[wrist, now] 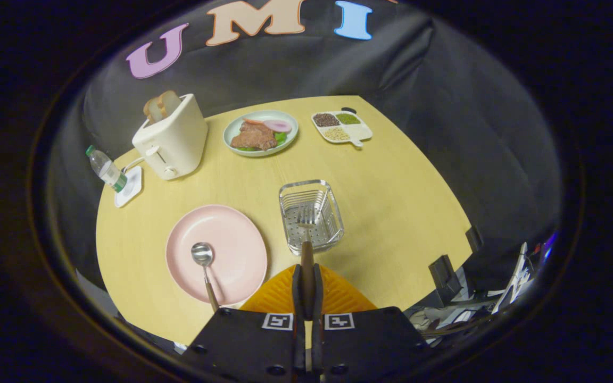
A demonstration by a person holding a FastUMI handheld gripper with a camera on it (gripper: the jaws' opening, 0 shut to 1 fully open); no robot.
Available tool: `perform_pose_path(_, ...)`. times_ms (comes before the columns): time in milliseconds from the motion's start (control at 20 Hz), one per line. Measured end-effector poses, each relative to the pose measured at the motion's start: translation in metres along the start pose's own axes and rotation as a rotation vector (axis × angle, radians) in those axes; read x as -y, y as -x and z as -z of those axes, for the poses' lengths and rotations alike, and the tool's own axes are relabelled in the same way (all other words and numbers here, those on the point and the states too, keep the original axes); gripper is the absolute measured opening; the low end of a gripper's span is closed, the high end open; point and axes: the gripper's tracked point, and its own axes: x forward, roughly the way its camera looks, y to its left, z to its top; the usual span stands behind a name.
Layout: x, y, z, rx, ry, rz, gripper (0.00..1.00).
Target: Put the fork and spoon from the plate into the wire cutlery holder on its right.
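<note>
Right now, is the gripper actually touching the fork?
Touching. The gripper view shows the gripper with both fingers closed on the fork handle, its tines held over the wire cutlery holder.

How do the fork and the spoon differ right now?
The fork is clamped by its handle between the gripper fingers, tines pointing over the wire cutlery holder. The spoon lies flat on the pink plate, free of the fingers, its handle crossing the rim. Both have metal heads and brownish handles.
</note>
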Motion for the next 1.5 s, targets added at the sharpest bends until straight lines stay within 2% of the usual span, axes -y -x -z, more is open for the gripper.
perform_pose_path(250, 0.003, -0.017, -0.001, -0.063, 0.034, -0.014, 0.08)
perform_pose_path(450, 0.005, -0.021, -0.005, -0.075, 0.082, -0.02, 0.14)
perform_pose_path(850, 0.011, 0.002, -0.012, -0.035, 0.093, -0.008, 0.99)
perform_pose_path(1300, -0.004, 0.051, -0.023, 0.075, 0.179, 0.026, 0.99)
perform_pose_path(1500, -0.029, 0.07, -0.016, 0.12, 0.209, -0.003, 1.0)
